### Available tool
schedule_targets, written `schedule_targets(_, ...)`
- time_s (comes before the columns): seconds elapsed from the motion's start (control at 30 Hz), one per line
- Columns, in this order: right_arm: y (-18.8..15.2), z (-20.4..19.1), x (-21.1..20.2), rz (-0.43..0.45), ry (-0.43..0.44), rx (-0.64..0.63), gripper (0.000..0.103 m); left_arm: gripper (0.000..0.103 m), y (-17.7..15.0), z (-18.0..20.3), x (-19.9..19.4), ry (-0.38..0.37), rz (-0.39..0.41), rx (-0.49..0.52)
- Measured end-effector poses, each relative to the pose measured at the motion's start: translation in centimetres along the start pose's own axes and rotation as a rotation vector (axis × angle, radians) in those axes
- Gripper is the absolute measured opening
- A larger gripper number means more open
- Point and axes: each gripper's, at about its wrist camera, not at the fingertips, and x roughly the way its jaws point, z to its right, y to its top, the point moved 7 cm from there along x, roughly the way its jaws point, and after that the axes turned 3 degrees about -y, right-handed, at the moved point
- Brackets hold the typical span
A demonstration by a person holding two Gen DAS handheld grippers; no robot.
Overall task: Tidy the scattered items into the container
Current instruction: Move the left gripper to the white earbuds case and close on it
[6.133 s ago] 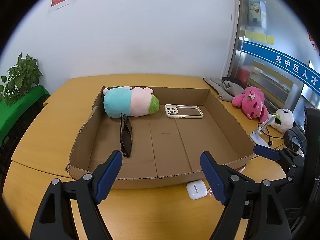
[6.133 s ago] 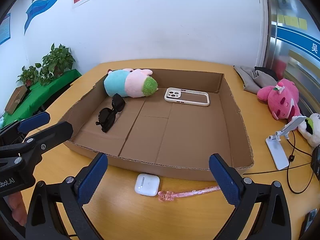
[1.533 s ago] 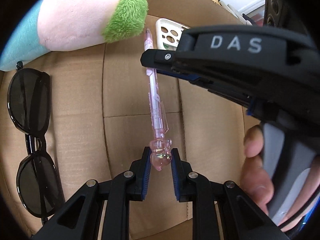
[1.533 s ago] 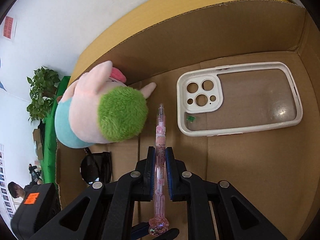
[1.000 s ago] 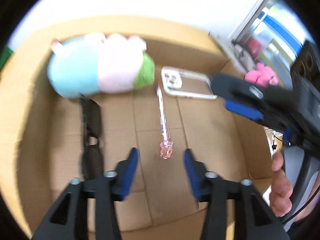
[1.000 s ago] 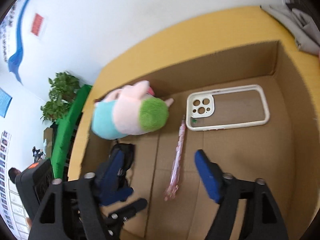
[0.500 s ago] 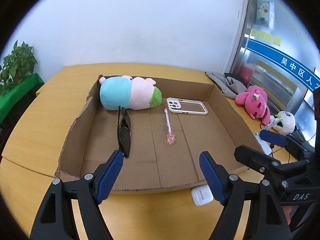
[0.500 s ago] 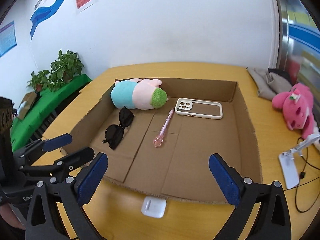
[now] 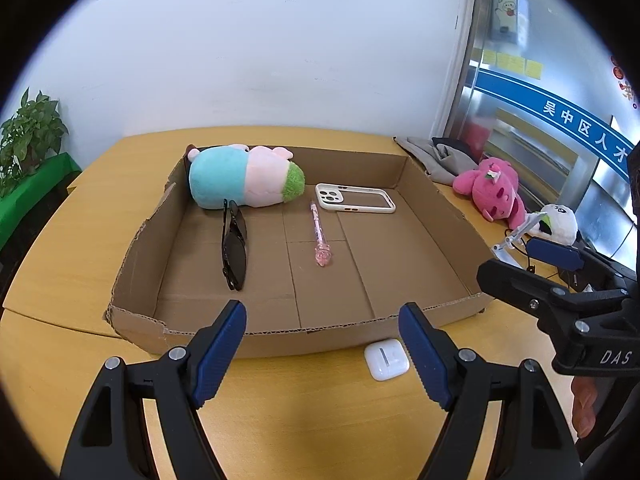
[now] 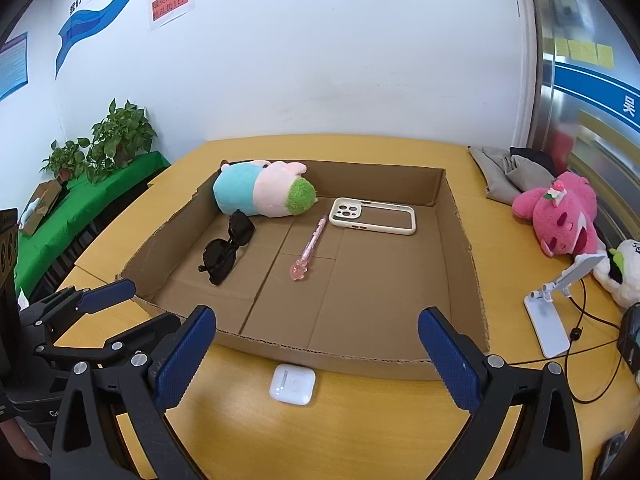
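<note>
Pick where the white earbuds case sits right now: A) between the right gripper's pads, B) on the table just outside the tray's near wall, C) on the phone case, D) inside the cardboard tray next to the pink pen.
B: the white earbuds case lies on the yellow table in front of the cardboard tray's near wall, with both grippers open and empty.

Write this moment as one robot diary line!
box: plush, sunglasses, pen, phone case | outside: earbud case | left gripper: open, empty | right gripper: open, empty
</note>
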Motion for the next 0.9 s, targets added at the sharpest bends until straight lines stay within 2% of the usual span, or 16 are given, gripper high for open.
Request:
schedule_targets(0.27,-1.1,1.3,-0.1,-0.016,-0.009,0.025,0.103,0.079,-1.2,1.4,0.9,-0.013,-0.034,0.033)
schedule_targets(0.53,-2.3,3.6,0.4,-0.045,-0.023,0.092,0.103,0.079,-4.4,3.7,5.0,-0.099,-0.155,0.046)
schedule_targets(0.9,-4.6,6.8,1.3,-0.094,-0.042,0.156,0.103,0.077,-7.4,5.7,11.5,-0.134,-0.303,0.019)
